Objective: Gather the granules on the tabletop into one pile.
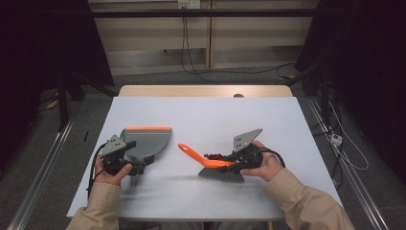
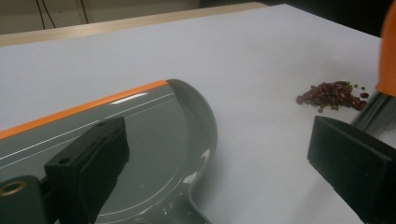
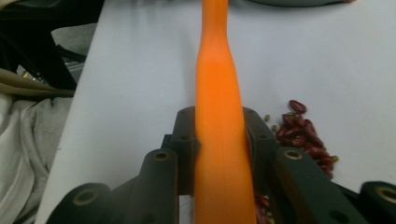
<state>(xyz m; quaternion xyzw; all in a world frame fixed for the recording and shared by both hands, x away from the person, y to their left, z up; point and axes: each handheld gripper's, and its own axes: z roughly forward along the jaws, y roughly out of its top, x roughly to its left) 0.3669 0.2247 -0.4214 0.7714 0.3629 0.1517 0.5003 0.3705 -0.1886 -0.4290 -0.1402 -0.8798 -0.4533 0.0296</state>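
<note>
Sweeping is judged barely begun; the small heap of dark red beans (image 2: 334, 94) lies loose on the pale grey table (image 1: 206, 120), well apart from the grey plastic dustpan with an orange lip (image 1: 146, 140); nothing lies in its pan. The right gripper (image 3: 219, 140) is clamped on the orange-handled brush (image 3: 217, 102); the left gripper (image 2: 219, 154) is seen with jaws wide apart, astride the dustpan's neck, nothing pinched. The brush's grey bristles (image 1: 221, 174) are shown from the high view; the beans are resolved in the gripper views.
</note>
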